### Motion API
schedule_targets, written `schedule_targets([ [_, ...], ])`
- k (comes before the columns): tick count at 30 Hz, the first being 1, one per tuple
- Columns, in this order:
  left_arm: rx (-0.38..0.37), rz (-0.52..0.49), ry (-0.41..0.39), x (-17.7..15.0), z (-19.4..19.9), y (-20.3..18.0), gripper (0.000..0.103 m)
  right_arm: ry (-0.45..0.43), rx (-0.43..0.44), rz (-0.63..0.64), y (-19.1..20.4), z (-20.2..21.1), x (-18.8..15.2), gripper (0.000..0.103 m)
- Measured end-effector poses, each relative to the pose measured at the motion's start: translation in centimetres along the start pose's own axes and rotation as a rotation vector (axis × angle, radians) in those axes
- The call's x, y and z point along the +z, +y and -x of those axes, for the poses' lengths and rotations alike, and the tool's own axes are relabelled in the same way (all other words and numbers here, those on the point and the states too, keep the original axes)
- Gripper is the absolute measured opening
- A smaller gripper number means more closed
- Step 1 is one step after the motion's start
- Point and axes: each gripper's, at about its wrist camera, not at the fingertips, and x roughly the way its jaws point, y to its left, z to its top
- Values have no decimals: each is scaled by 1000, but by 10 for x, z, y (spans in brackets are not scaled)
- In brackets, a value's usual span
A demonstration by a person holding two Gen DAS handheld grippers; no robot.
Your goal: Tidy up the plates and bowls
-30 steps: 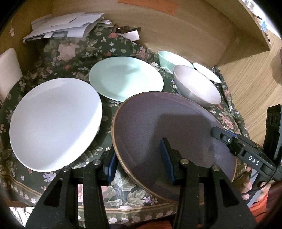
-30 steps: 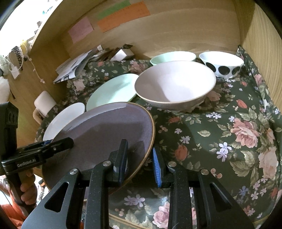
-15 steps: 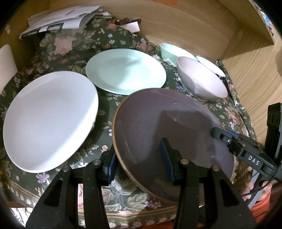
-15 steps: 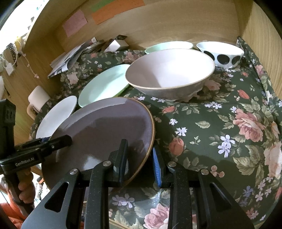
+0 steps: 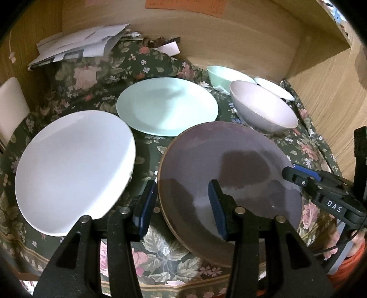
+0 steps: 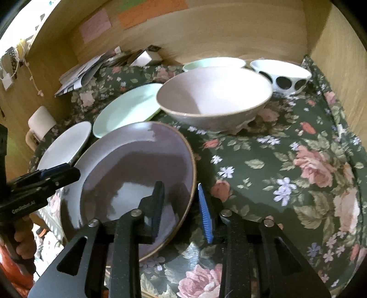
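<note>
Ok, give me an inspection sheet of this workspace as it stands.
Surface: floral tablecloth, covering the table.
Job's things: purple plate, white plate, mint plate, pink bowl, mint bowl, spotted bowl; nothing stacked.
Clutter: papers at the back.
Grippers: left tongs appear clamped on the purple plate's rim; right tongs have just been opening, with the rim between them and the outer pad clear of it.
Cables: thin black cable by the right hand.
Surroundings: wooden walls, sticky notes.
</note>
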Motion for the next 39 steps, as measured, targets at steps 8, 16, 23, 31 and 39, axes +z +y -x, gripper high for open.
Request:
schedule_targets([
  [8, -7, 3, -106, 4, 25, 3, 49, -65, -16, 19, 5, 25, 7, 42],
  [16, 80, 6, -165, 14, 62, 20, 58, -156, 26, 82, 33, 49, 16, 51],
  [23, 148, 26, -213, 15, 92, 43, 63, -193, 95, 137, 64, 51, 26, 52],
  [31, 215, 68, -244, 13, 102, 77, 63, -201, 151, 208, 106, 45, 35, 57],
  [39, 216, 84, -237, 6, 93, 111, 63, -167, 185, 253, 141, 24, 43, 58],
])
